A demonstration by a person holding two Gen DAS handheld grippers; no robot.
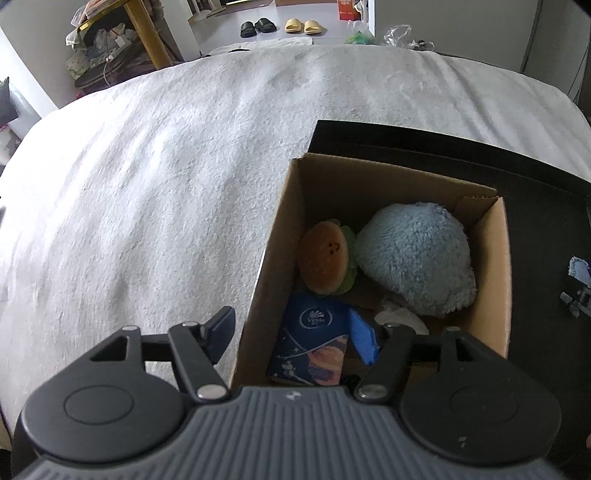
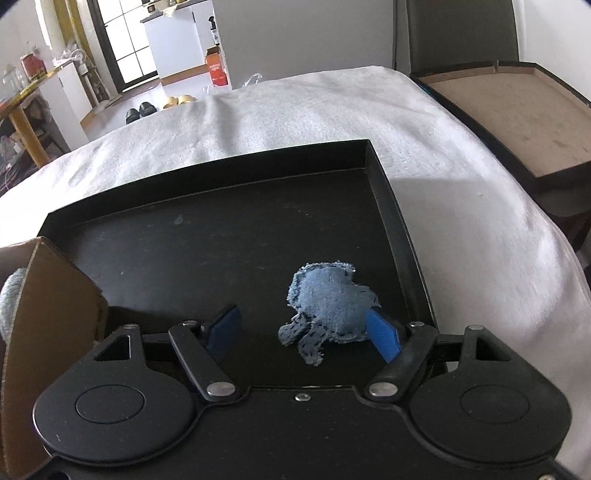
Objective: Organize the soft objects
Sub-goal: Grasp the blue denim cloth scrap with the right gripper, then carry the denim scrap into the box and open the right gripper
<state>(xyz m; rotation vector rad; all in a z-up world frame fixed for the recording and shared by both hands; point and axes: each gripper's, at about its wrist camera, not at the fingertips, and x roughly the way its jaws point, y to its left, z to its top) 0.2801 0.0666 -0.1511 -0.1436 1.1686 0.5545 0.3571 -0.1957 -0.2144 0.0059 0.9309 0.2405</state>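
Observation:
A cardboard box (image 1: 284, 236) stands on a black tray (image 1: 535, 229). Inside it lie a fluffy blue plush (image 1: 417, 254), a burger-shaped plush (image 1: 325, 258), a blue tissue pack (image 1: 310, 343) and crumpled white paper (image 1: 399, 317). My left gripper (image 1: 295, 332) is open and empty, straddling the box's near left wall. In the right wrist view a small blue fabric toy (image 2: 325, 306) lies on the black tray (image 2: 221, 229). My right gripper (image 2: 303, 328) is open just above the tray, its right fingertip (image 2: 382, 334) touching the toy. The box's corner (image 2: 48, 302) shows at the left.
The tray sits on a white fuzzy blanket (image 1: 166, 166) covering a bed. A shallow brown-bottomed box lid (image 2: 509, 110) lies off the bed's right side. Slippers (image 1: 280, 26), plastic bags (image 1: 395, 35) and a cluttered wooden table (image 1: 122, 40) stand beyond the far edge.

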